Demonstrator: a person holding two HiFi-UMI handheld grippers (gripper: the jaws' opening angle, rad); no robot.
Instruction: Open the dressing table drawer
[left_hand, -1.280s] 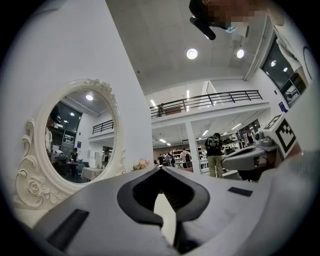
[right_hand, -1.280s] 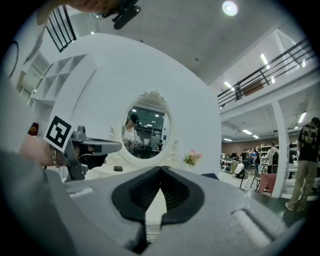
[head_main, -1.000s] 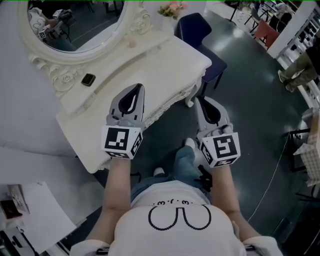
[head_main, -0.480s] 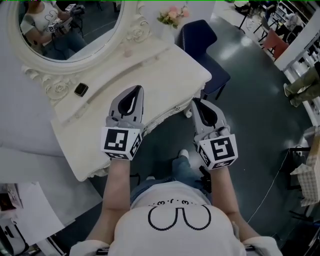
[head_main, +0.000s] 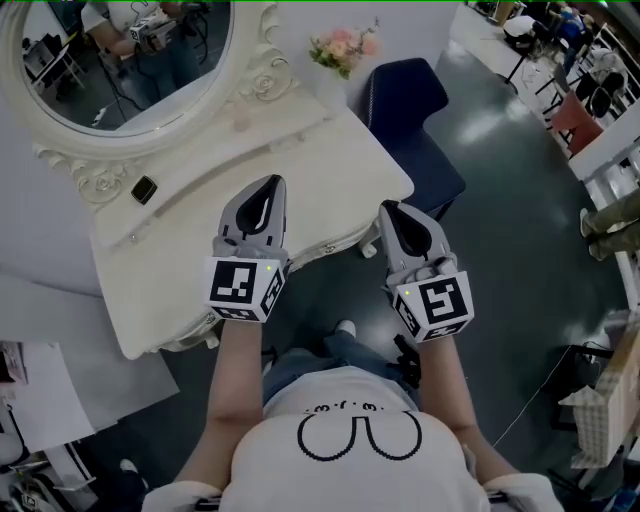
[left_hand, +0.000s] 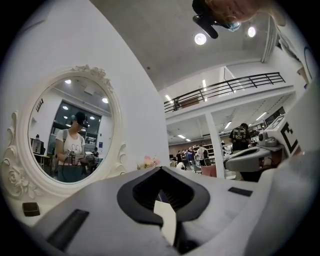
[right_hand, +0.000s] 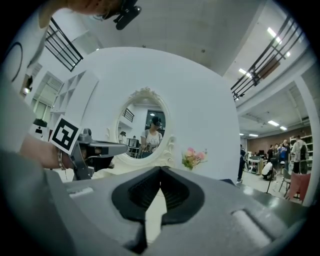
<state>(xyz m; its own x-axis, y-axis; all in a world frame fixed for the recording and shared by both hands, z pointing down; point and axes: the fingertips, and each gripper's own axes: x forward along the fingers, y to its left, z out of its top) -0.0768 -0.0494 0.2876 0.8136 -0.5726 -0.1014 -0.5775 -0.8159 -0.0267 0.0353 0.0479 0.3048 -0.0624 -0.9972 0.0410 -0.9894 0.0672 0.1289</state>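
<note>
- Grippers first: the left gripper (head_main: 271, 182) has its jaws pressed together with nothing between them, and its own view shows the two tips meeting at a point. The right gripper (head_main: 389, 206) is likewise closed and empty.
- Both point away from the person toward 12 o'clock, roughly side by side and well apart. The left one hangs over the front part of the dressing table (head_main: 330, 160). The right one sits off the table's corner at 3 o'clock, above the dark floor (head_main: 500, 230).
- Neither gripper touches the table or anything on it.
- Drawer (head_main: 312, 256): I take it to be the carved front panel under the table top. It runs between the two grippers, partly hidden by the left one. A small knob (head_main: 329, 247) shows on it, just at 5 o'clock of the left gripper's tips. The panel looks flush with the table edge, so I judge the drawer shut.
- Further out, the oval mirror (head_main: 120, 60) stands at 10 o'clock, with a small dark square object (head_main: 145, 189) lying below it. Pink flowers (head_main: 345, 45) stand at 12 o'clock and a blue chair (head_main: 415, 130) at 1 o'clock.
- Progress: nothing of the task itself is done. What remains is to open a jaw, bring it onto the knob, close on it and pull the drawer out toward 6 o'clock.
</note>
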